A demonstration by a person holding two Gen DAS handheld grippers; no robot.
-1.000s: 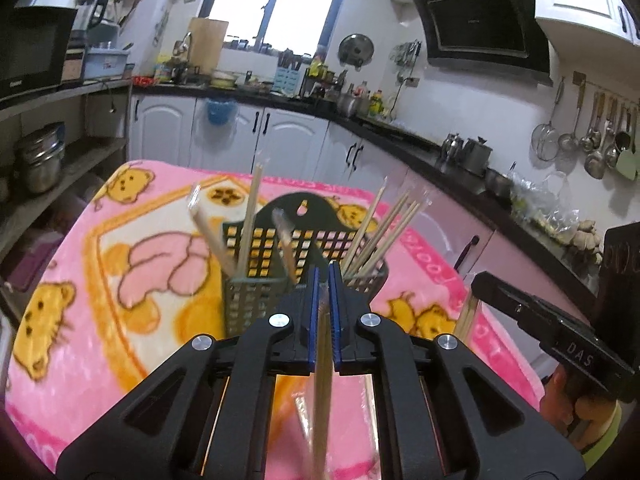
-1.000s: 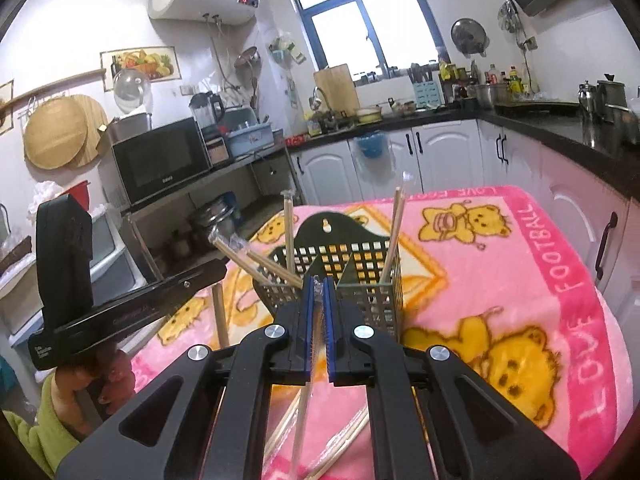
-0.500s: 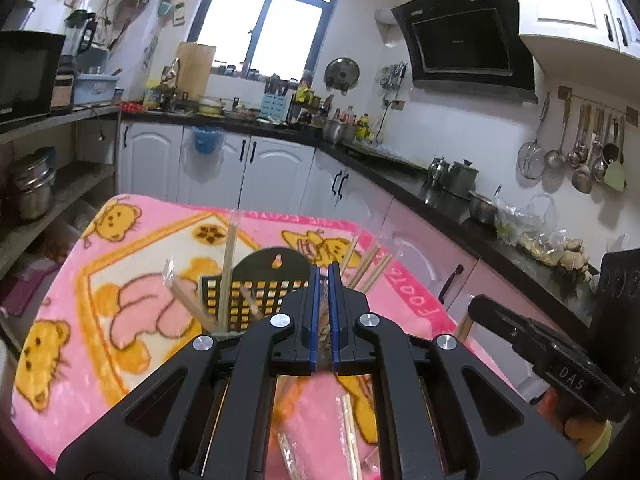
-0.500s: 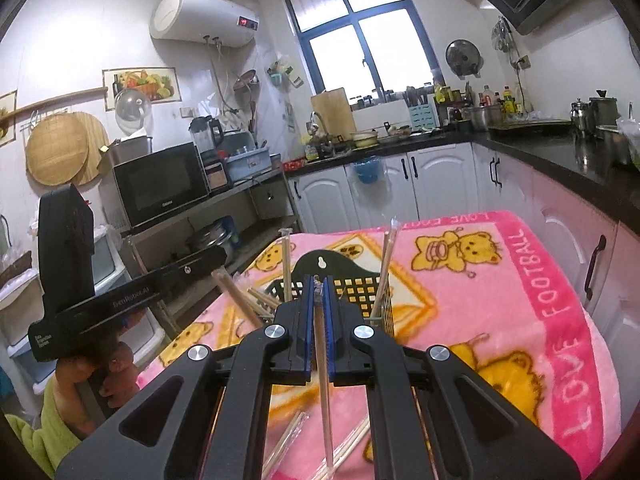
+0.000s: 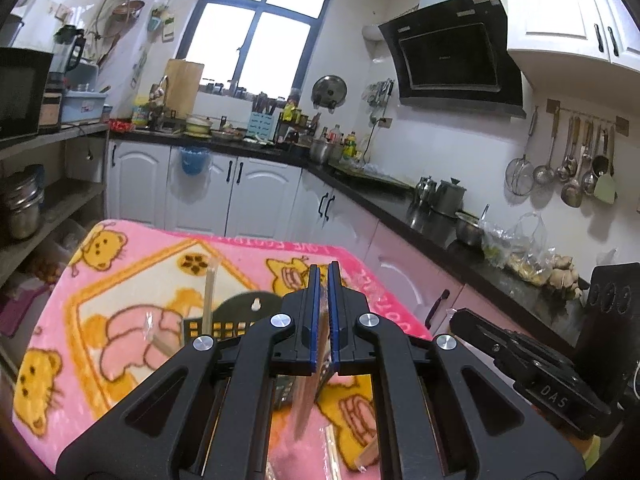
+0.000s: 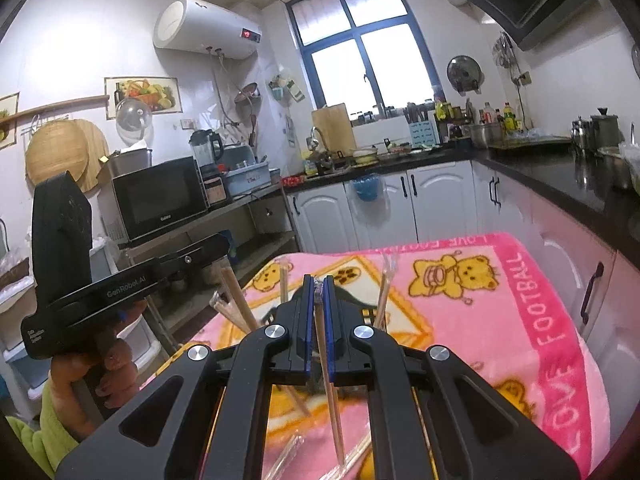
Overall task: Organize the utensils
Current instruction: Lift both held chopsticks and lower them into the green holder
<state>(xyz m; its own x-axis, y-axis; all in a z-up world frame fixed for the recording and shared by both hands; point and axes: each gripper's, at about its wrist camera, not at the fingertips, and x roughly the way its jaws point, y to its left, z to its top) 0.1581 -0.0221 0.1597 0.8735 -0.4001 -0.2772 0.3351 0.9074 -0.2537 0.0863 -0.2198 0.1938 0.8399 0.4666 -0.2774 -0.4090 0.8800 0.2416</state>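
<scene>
The left gripper [image 5: 323,316] has its blue-edged jaws nearly together, pinching a pair of wooden chopsticks [image 5: 308,396] in a clear wrapper; the pair hangs down from the jaws, blurred, with its lower end above the cloth. The right gripper [image 6: 316,320] is likewise narrowed onto a thin pale chopstick [image 6: 330,396], wrapped in crinkled clear film at the top and tapering downward below the jaws.

Just beyond and below both sets of jaws stands the black plastic utensil basket [image 5: 240,312], a grid-walled holder with a rounded back tab pierced by a hanging hole. Several wrapped chopsticks [image 6: 236,304] lean out of it at angles, to the left and right of the right gripper's jaws.

Everything sits on a fuzzy pink blanket [image 6: 500,320] printed with yellow bears and a white band of lettering along its right border. More wrapped sticks [image 6: 288,456] lie flat on it under the right gripper.

Beyond the blanket's far edge there is open floor before the white cabinets [image 5: 248,200]; a black countertop [image 5: 400,212] runs along the right.
</scene>
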